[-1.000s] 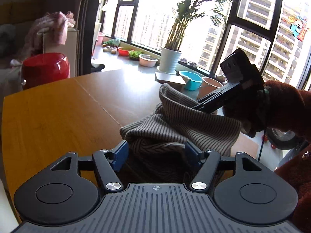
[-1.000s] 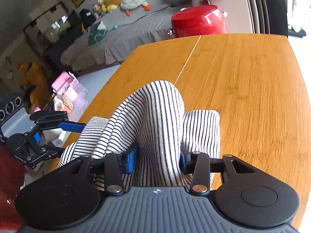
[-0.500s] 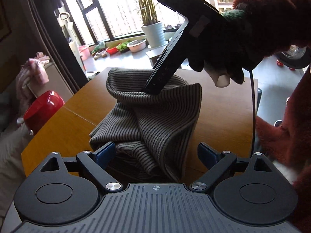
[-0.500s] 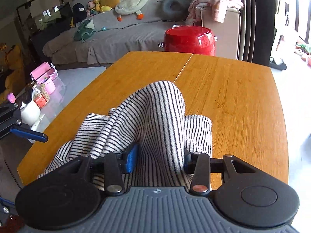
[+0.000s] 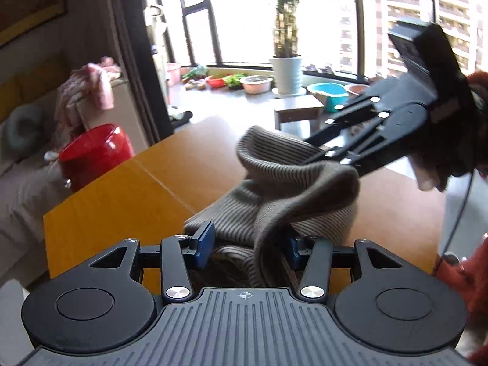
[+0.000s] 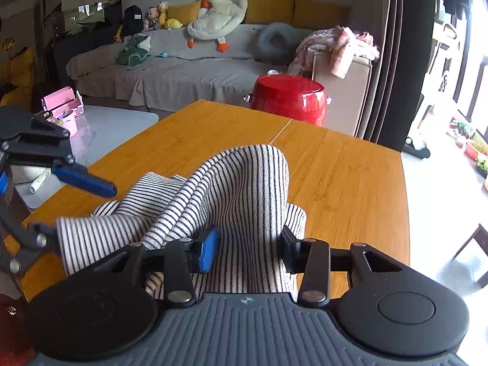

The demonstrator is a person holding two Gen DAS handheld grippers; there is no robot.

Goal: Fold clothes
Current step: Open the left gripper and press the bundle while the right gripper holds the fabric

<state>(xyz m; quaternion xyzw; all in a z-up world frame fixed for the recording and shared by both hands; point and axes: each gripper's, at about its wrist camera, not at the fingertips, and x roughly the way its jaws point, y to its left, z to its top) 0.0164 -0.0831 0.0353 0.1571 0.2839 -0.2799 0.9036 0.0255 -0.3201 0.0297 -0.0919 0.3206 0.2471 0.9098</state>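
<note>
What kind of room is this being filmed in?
Most likely a home living room, in a high-rise flat. A covered sofa with a plush duck sits behind the wooden table, and a potted plant stands by big windows facing apartment towers.

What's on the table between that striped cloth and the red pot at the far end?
Nothing: bare wooden table runs from the striped cloth to the red pot, seen in the right wrist view.

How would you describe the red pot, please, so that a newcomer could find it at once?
Start at the wooden table carrying the striped garment. Just past its far edge, before the grey sofa, stands the red pot. It is the only glossy red, drum-shaped thing there, with small metal knobs on its sides.
</note>
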